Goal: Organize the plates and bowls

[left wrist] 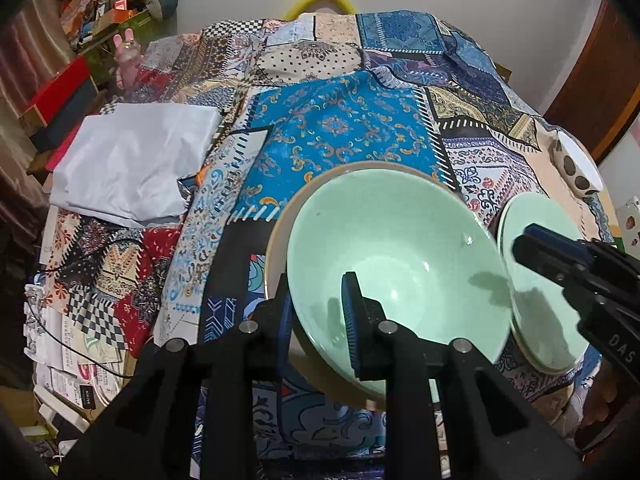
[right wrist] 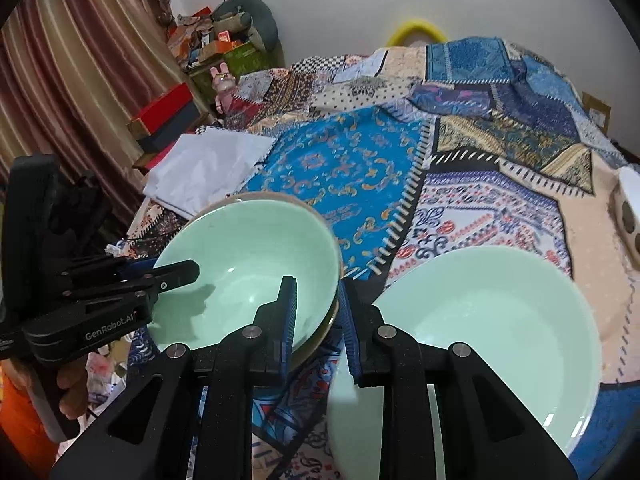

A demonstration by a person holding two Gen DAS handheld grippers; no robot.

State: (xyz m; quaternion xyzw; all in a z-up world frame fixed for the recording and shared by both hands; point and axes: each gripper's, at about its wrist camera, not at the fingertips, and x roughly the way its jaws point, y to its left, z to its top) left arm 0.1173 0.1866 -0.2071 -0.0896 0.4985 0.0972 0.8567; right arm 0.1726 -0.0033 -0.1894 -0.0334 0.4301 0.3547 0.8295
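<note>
A pale green bowl with a tan outside (left wrist: 396, 256) (right wrist: 248, 264) is held up above the patchwork tablecloth. My left gripper (left wrist: 318, 312) is shut on its near rim, one finger inside and one outside. My right gripper (right wrist: 318, 316) straddles the same bowl's right rim, left finger inside, right finger outside; the jaws stand slightly apart around the rim. It shows from the side in the left wrist view (left wrist: 560, 264). A second pale green bowl (right wrist: 480, 336) (left wrist: 540, 280) sits on the cloth to the right.
A white bowl with brown spots (left wrist: 578, 164) (right wrist: 628, 208) stands at the table's right edge. A crumpled white cloth (left wrist: 132, 164) (right wrist: 208, 168) lies at the left. Boxes and clutter (right wrist: 168, 120) stand beyond the left edge, by a curtain.
</note>
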